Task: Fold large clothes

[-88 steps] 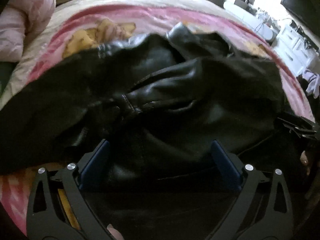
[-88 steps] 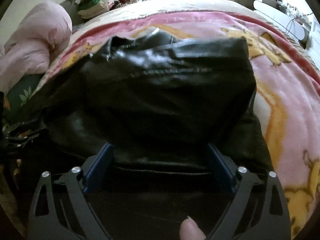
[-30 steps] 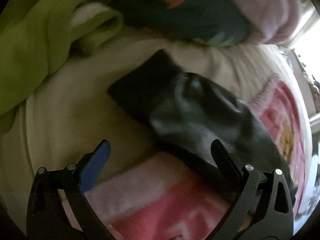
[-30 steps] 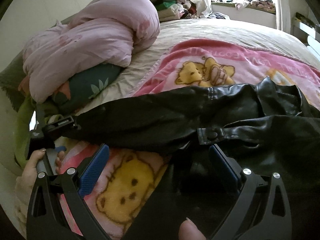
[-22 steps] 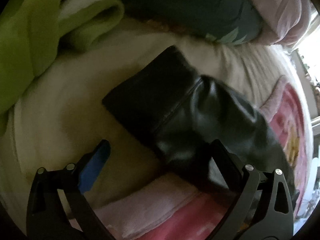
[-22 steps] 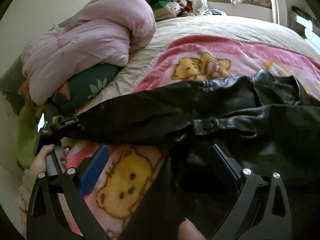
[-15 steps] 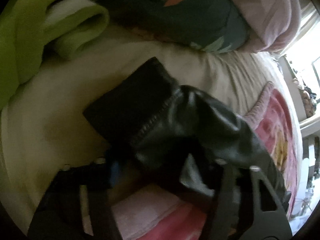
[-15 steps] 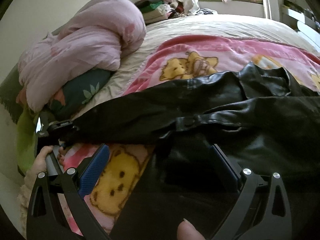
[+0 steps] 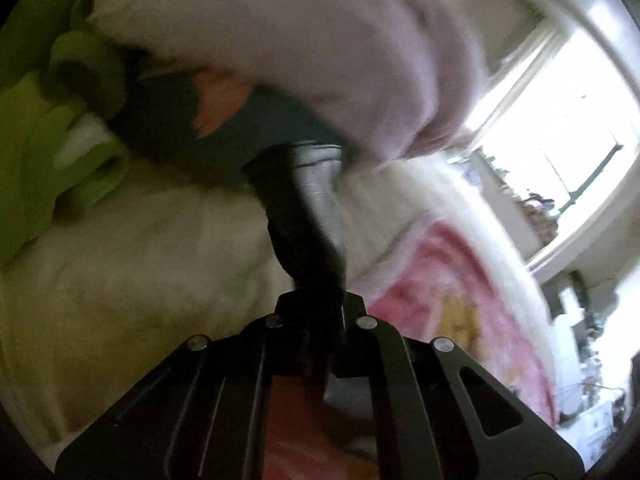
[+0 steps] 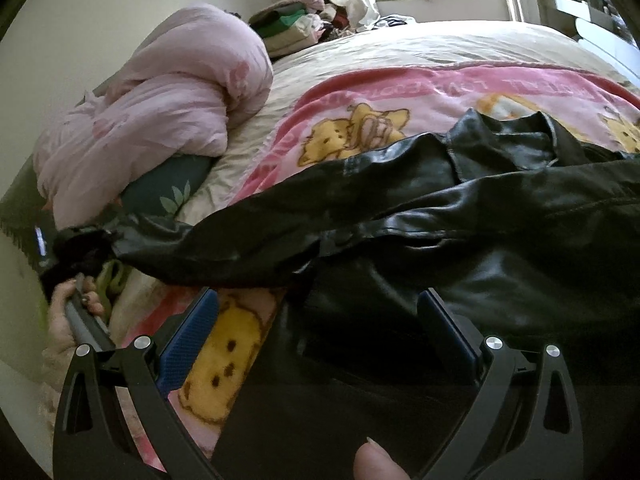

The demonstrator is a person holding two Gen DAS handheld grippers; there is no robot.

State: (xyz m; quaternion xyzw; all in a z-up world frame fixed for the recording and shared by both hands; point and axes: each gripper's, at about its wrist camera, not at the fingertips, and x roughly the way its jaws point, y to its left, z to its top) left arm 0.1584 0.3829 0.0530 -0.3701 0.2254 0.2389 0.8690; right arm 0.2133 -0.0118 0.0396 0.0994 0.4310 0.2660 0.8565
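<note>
A black leather jacket (image 10: 460, 240) lies across a pink cartoon blanket (image 10: 400, 92) on a bed. Its long sleeve (image 10: 260, 228) stretches out to the left. In the left wrist view my left gripper (image 9: 316, 304) is shut on the sleeve's cuff (image 9: 304, 200), which sticks up ahead of the fingertips, lifted off the cream sheet. The right wrist view shows that same gripper (image 10: 76, 248) at the sleeve end, with a hand (image 10: 66, 320) on its handle. My right gripper (image 10: 320, 320) stands open low over the jacket's body, nothing pinched between its blue pads.
A bundled pale pink duvet (image 10: 160, 120) on a dark green leaf-print pillow (image 10: 172, 188) lies at the bed's left. Green fabric (image 9: 44, 128) lies left of the cuff. Folded clothes (image 10: 292, 24) are stacked at the far corner, beside a bright window (image 9: 560, 128).
My left gripper went from wide open around the cuff to shut on it, then rose and tilted up, lifting the cuff. The right gripper slid sideways over the jacket and stayed open.
</note>
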